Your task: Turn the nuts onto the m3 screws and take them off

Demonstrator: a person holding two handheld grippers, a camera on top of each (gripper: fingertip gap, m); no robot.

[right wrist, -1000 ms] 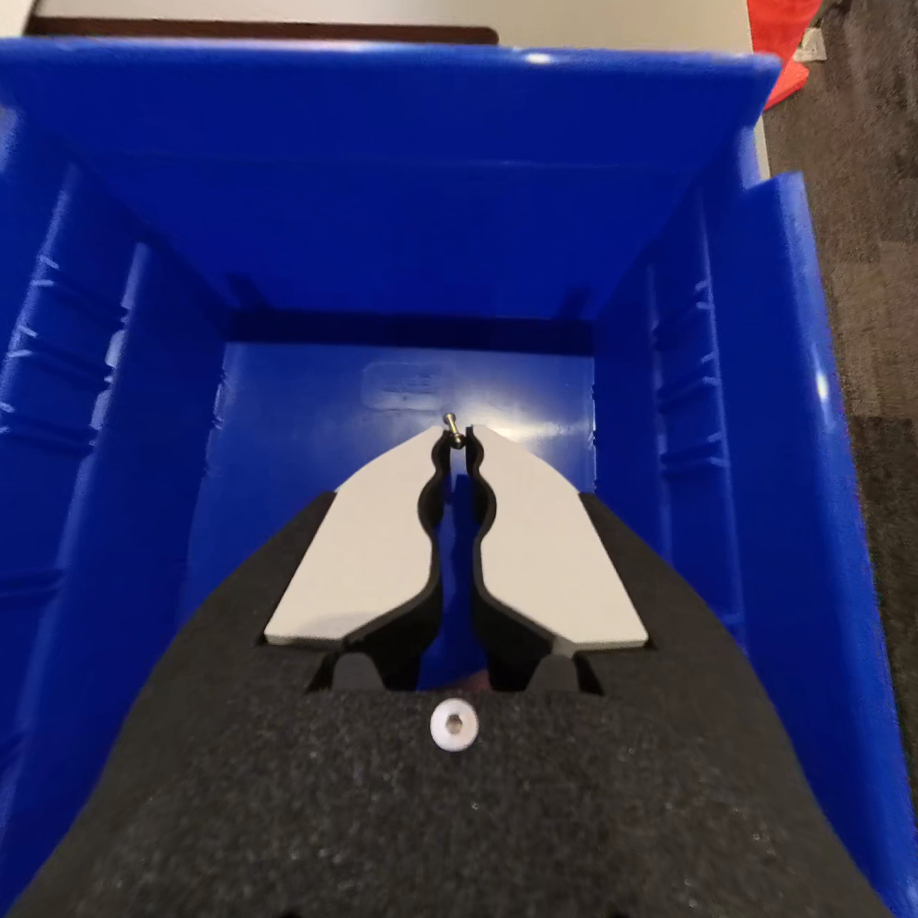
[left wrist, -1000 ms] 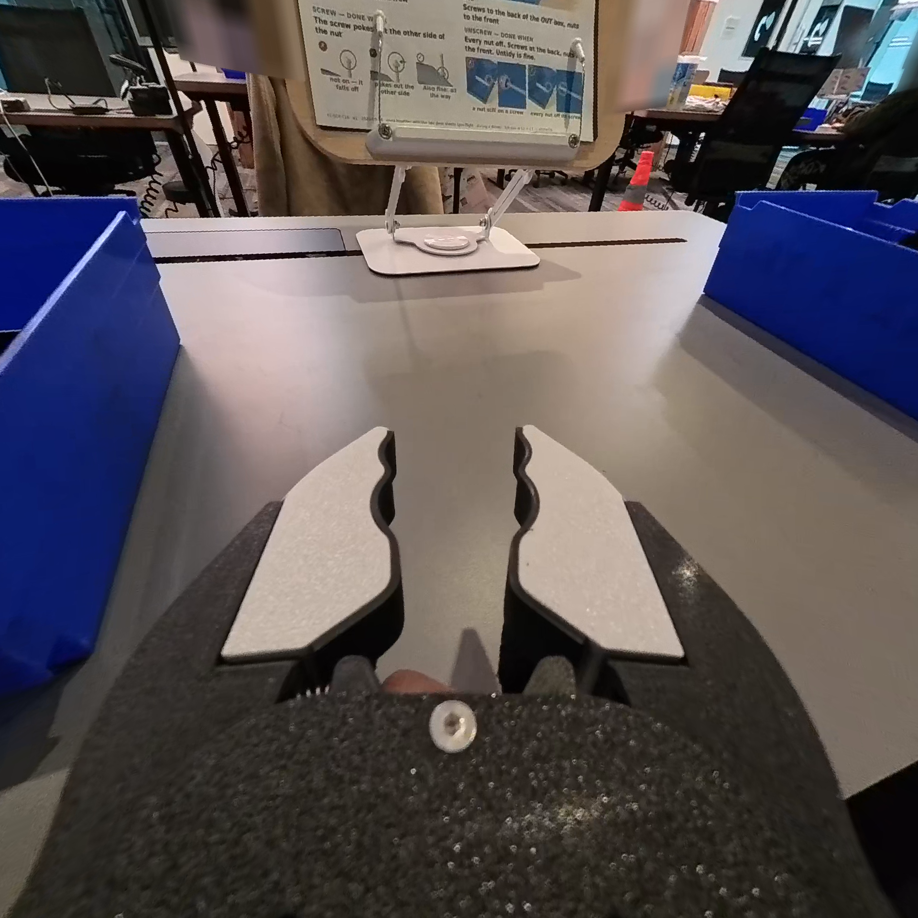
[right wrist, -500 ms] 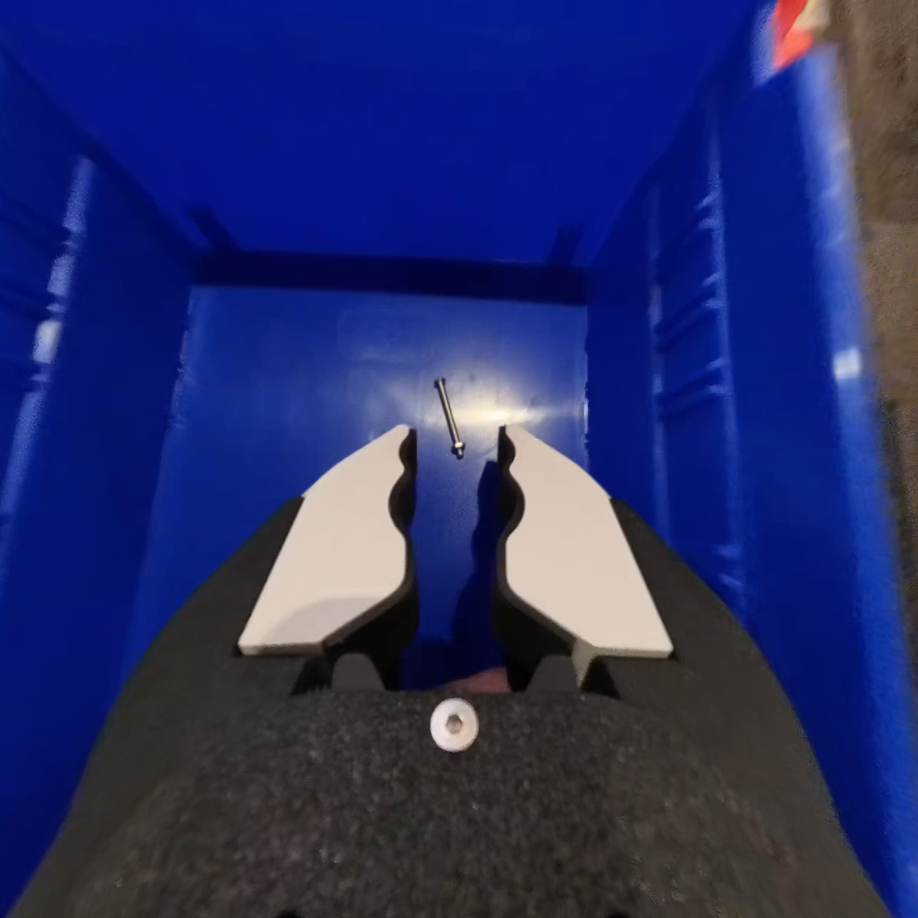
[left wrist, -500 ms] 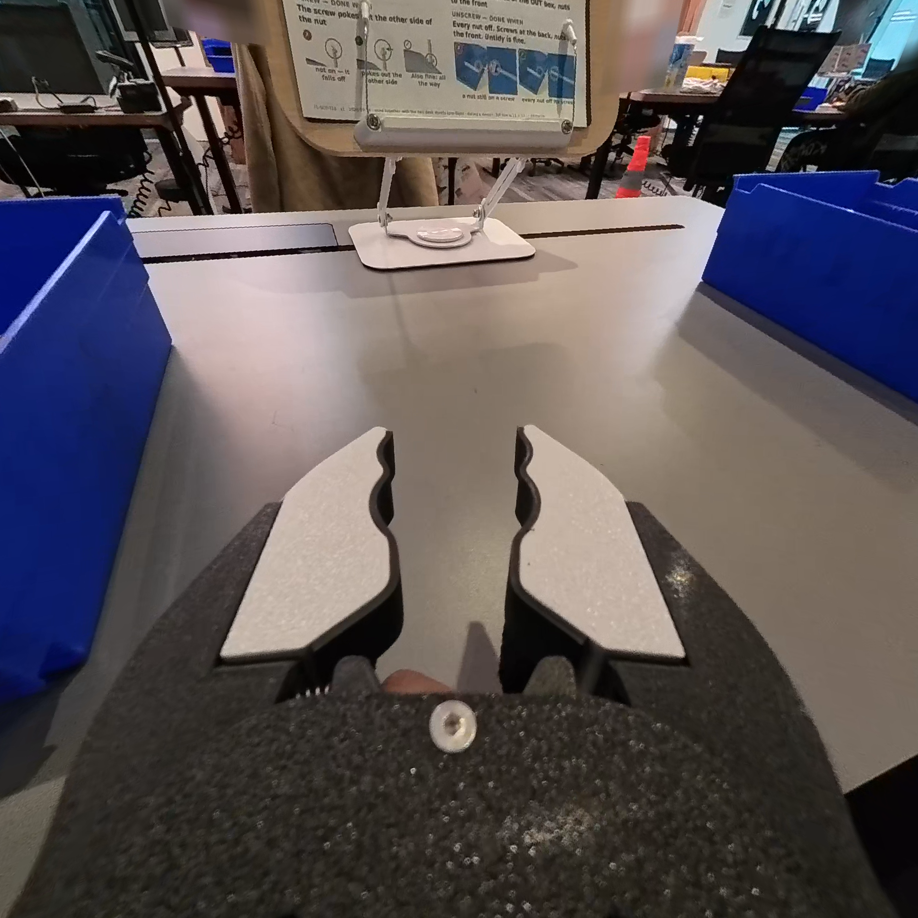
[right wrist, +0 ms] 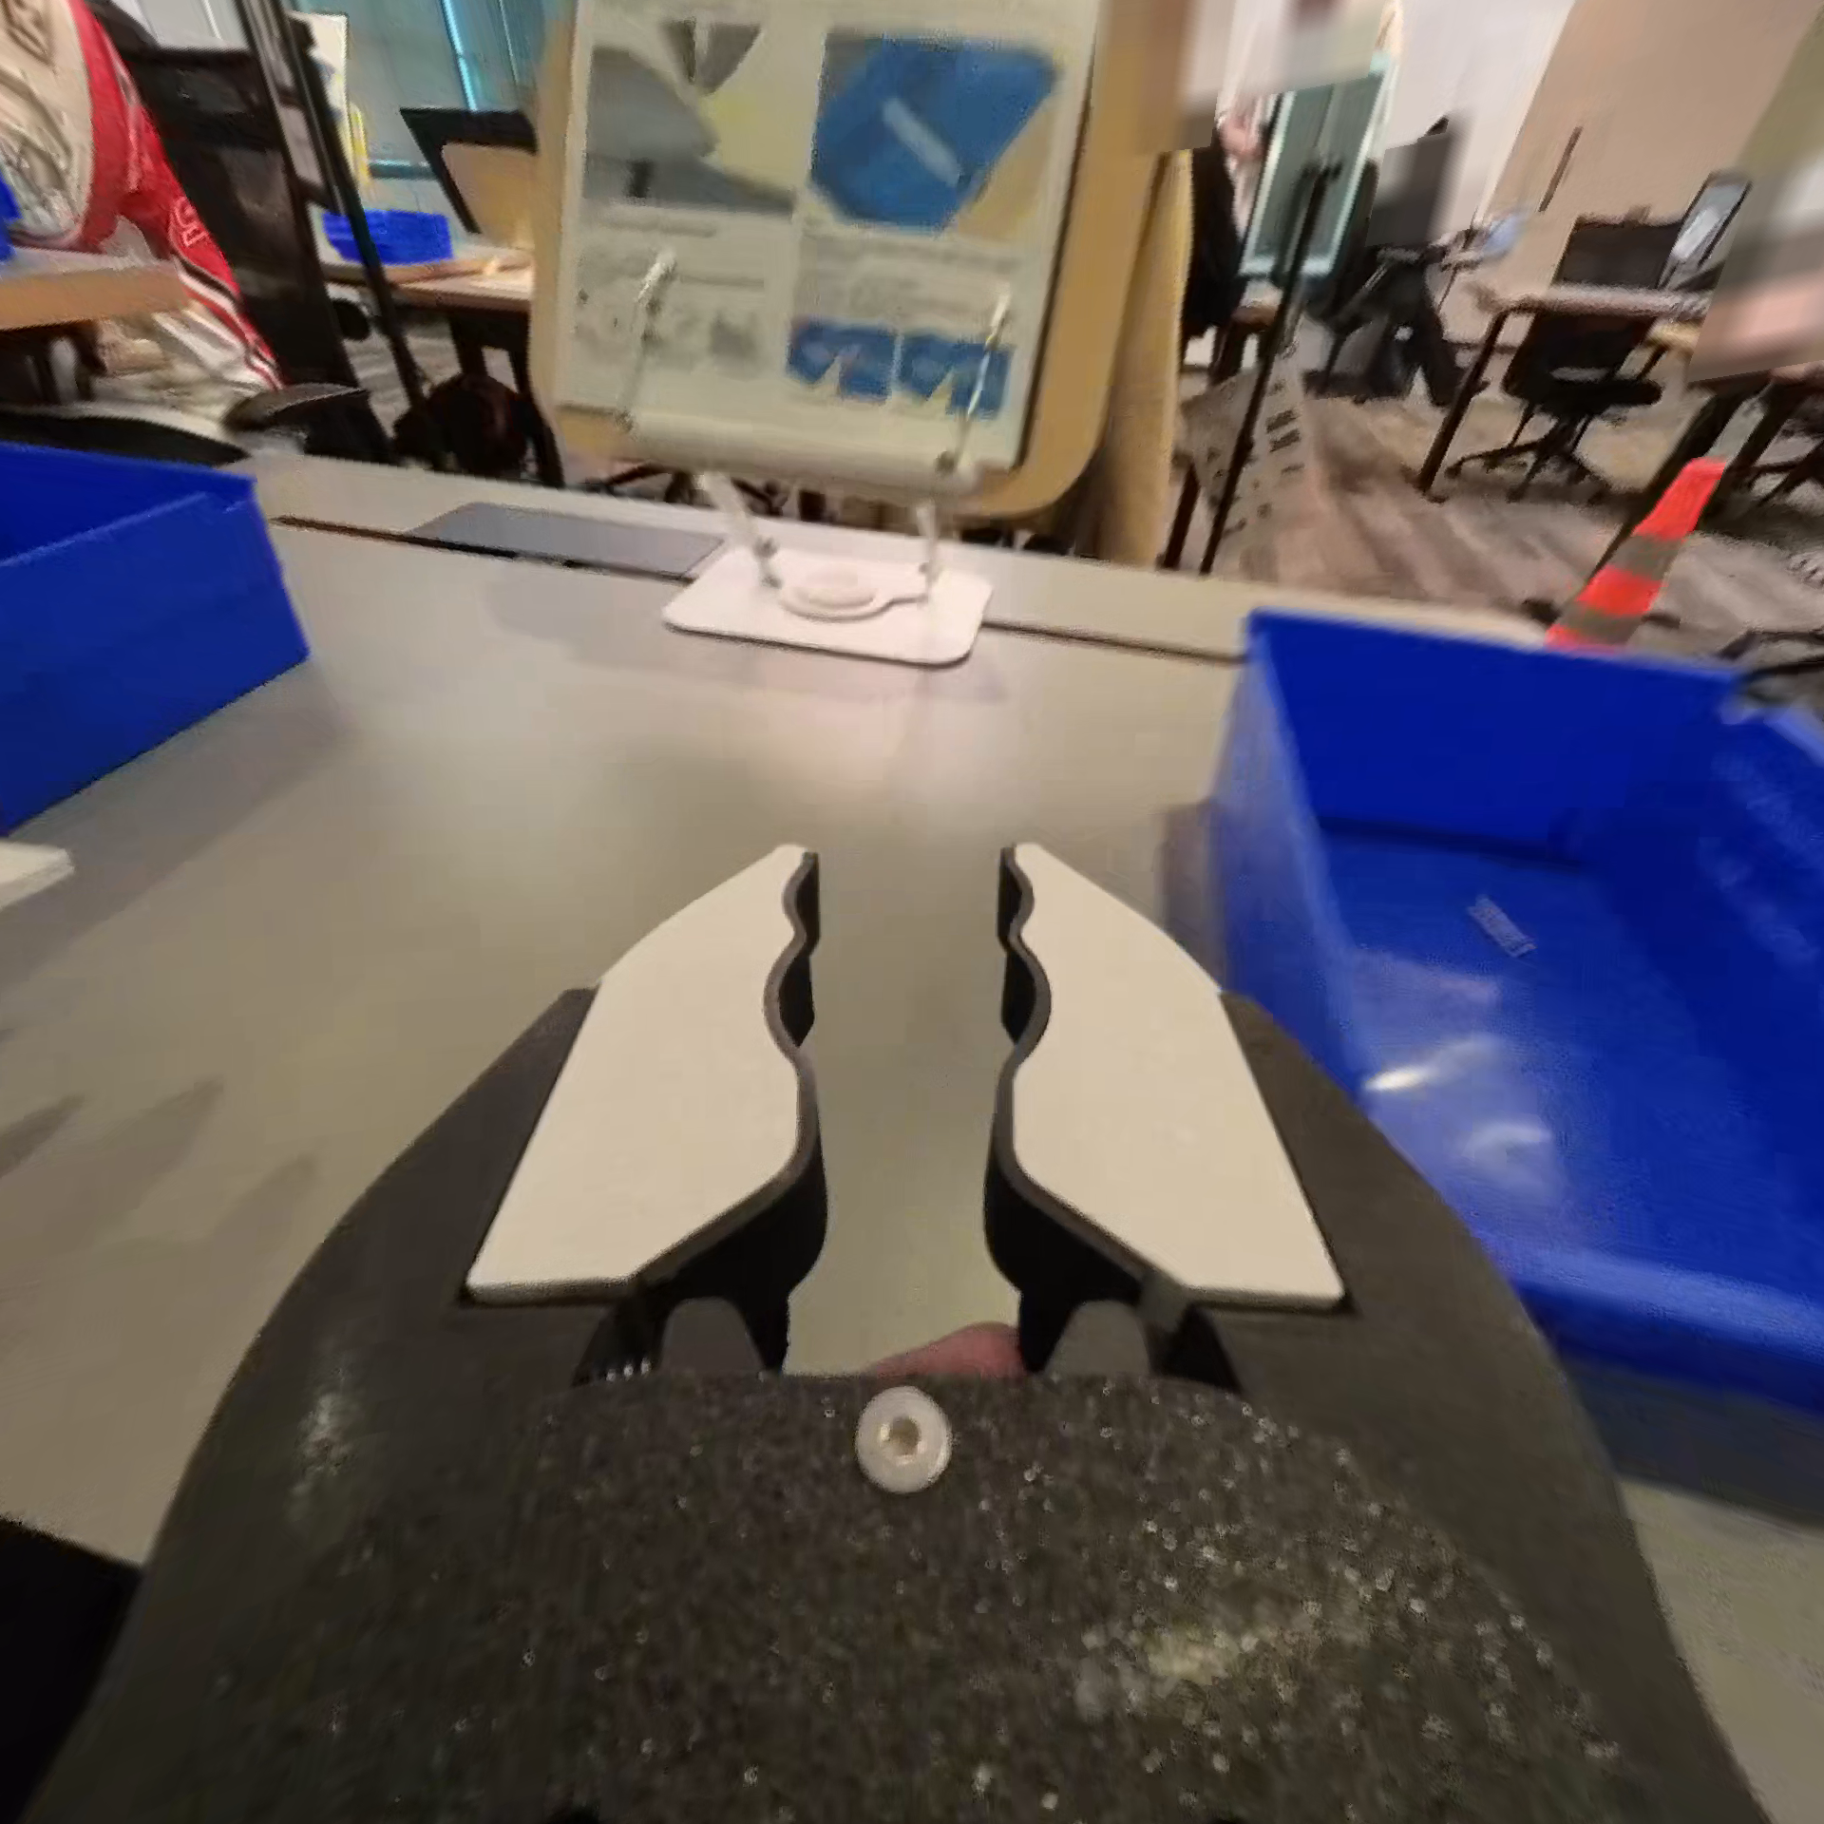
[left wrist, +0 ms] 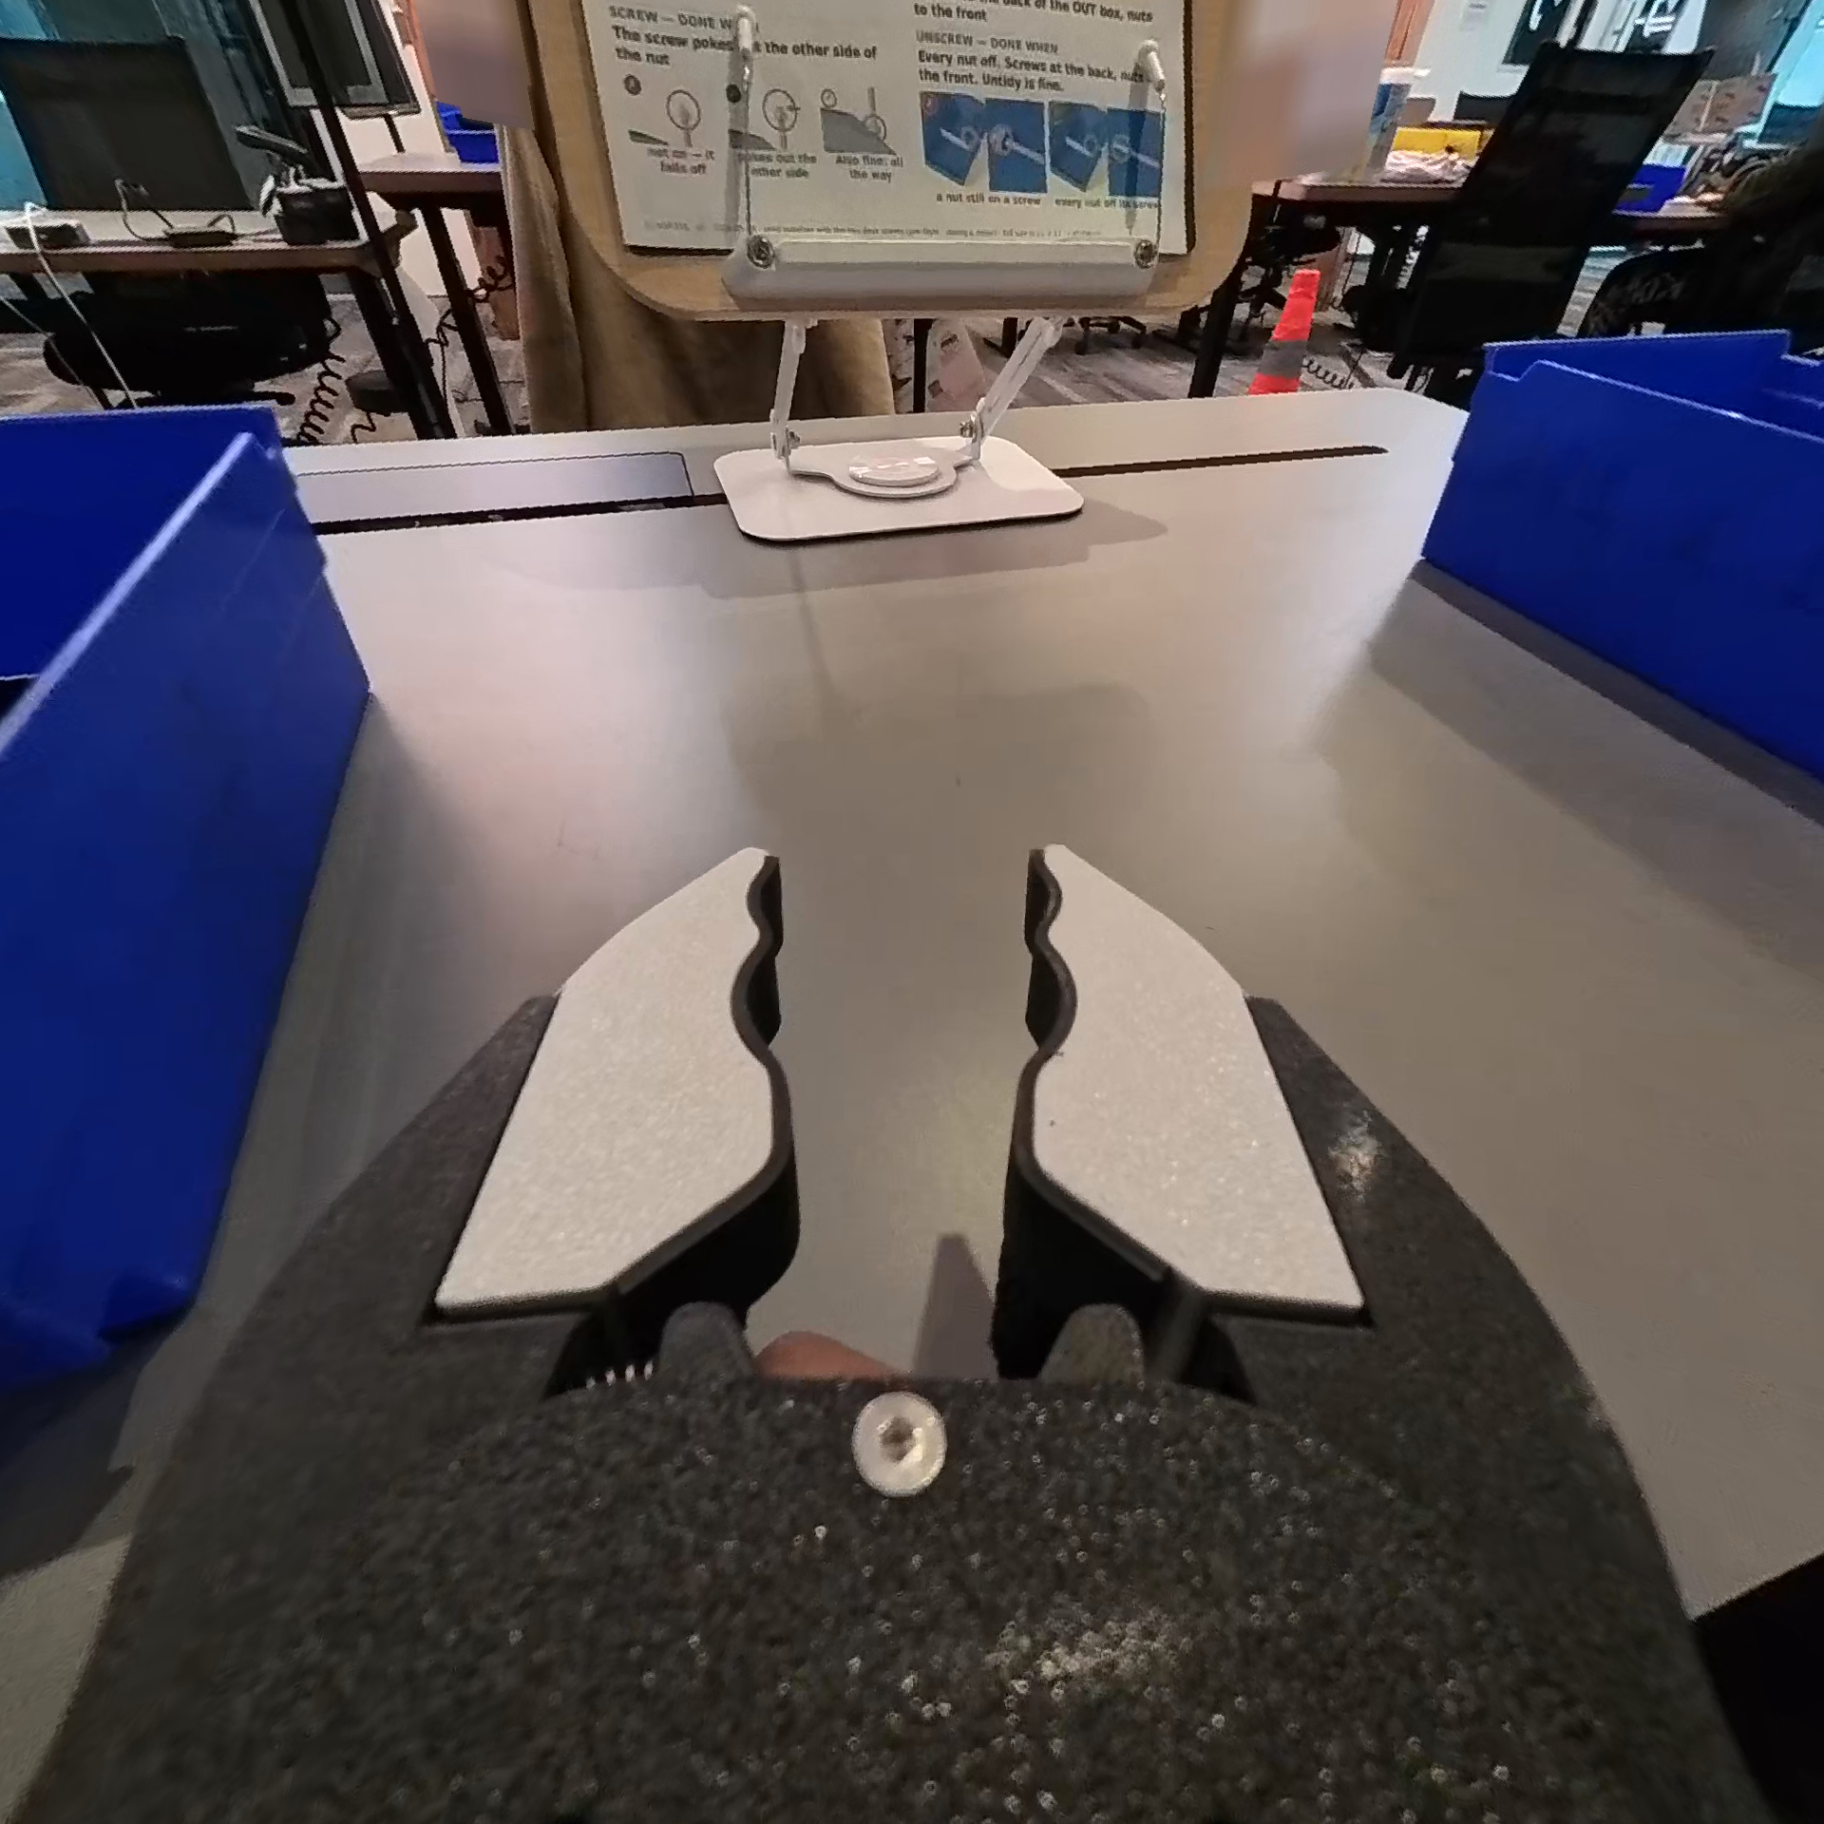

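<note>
Both views are partly filled by the black, rough-textured gripper bodies, which cover the near edge of the grey matte surface. The right wrist view is smeared by motion blur, so fine detail in it is hard to make out. No m3 screw or nut can be made out in either view; the visible floor of the blue plastic bin on the right shows only a small embossed patch and glare, and its near part is cut off by the gripper body. The blue plastic bin on the left shows only its outer wall in the left wrist view, its inside hidden.

The left gripper hangs over bare surface with its jaws released, a wide gap between the pale grey fingers, nothing in them. The right gripper is likewise parted and empty, just beside the right bin's wall.

At the far edge stands one printed instruction sheet on a wooden board, carried by a white metal stand. Beyond lie desks, black office chairs and one orange traffic cone. Two bins flank the surface, though further blue walls behind the right one are cut off.
</note>
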